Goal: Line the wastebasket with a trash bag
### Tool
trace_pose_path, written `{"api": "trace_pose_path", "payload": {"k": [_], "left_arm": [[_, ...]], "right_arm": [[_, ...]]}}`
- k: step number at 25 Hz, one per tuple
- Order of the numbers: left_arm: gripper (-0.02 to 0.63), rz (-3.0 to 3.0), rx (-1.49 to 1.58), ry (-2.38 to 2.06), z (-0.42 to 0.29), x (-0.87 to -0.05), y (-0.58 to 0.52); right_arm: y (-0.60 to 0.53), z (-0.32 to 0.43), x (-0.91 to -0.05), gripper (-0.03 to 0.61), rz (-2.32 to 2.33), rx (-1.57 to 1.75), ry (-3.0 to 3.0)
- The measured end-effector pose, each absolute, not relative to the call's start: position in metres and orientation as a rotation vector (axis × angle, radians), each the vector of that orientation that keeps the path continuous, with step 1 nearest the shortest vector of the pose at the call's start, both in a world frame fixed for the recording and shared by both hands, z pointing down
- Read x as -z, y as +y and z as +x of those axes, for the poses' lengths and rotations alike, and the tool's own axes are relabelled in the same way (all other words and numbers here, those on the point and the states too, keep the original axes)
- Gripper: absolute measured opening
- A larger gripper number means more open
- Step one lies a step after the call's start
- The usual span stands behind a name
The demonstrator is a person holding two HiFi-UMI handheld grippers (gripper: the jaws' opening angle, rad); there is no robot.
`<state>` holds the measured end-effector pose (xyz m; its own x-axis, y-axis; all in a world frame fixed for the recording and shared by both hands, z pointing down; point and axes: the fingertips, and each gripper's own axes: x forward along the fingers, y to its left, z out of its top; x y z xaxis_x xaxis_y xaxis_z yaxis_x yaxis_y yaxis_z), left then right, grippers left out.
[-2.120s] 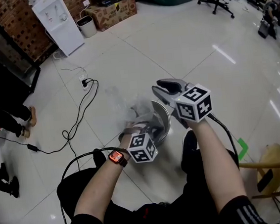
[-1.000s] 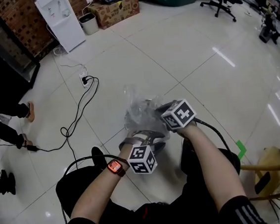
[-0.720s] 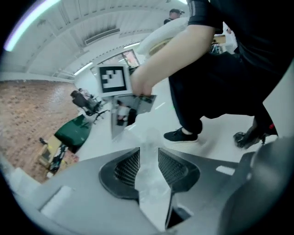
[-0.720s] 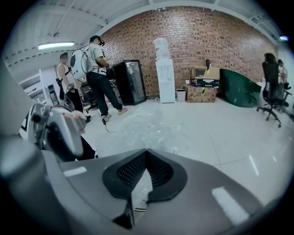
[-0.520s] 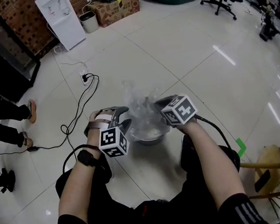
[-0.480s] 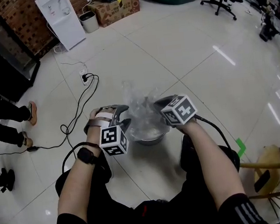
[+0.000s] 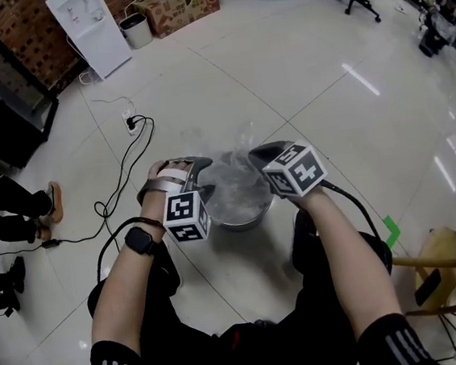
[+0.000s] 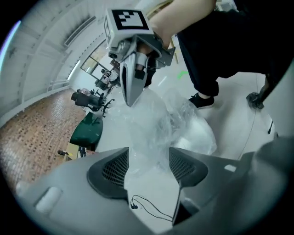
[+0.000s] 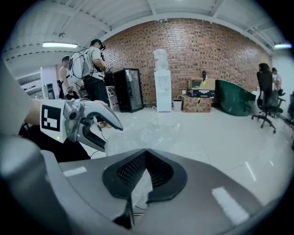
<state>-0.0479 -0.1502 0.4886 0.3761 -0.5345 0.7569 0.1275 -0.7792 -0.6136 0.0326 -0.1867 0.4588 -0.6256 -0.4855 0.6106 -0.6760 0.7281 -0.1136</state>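
Holding the clear trash bag (image 7: 232, 184) by its gathered top, the right gripper (image 7: 259, 155) has its jaws fully together with the thin film pinched between them; in the left gripper view the bag hangs in a crumpled bunch from that closed tip. The left gripper (image 7: 196, 166) stands at the opposite side of the bag. Its jaws have just been opening and now sit wide apart. A fold of the film runs between them, but neither pad presses on it. The wastebasket (image 7: 257, 213), a round metal bin, stands upright on the white tiled floor (image 7: 323, 86) directly in front of the person's legs, below and between the two grippers. The lower part of the bag sits inside the bin's mouth, while the upper part rises loosely above the rim and is not folded over it. A black cable (image 7: 123, 184) lies on the floor to the left, well apart from the bin. A smartwatch (image 7: 139, 241) is worn on the left wrist.
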Motion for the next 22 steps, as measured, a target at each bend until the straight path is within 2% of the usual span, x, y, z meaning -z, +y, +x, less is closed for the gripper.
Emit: {"api": "trace_pose_path", "payload": {"k": [5,8,14,22], "left_arm": [[0.174,-2.247,1.692,0.01,-0.087,-0.506,-0.079],[0.17,-2.306,1.731,-0.043,-0.088,-0.534,-0.063],[0.166,-2.49,1.631,0.117,-0.043,-0.566,-0.085],[0.164,-2.504,1.783,0.174,-0.03,-0.625,-0.116]], "right_arm": [[-0.188,0.041,-0.46,0.006,0.899,-0.453,-2.364],[-0.187,0.044,-0.457,0.006,0.912,-0.452,-2.371],[-0.188,0.041,-0.453,0.006,0.922,-0.441,-2.378],[-0.19,0.042,-0.456,0.006,0.922,-0.456,-2.356]]}}
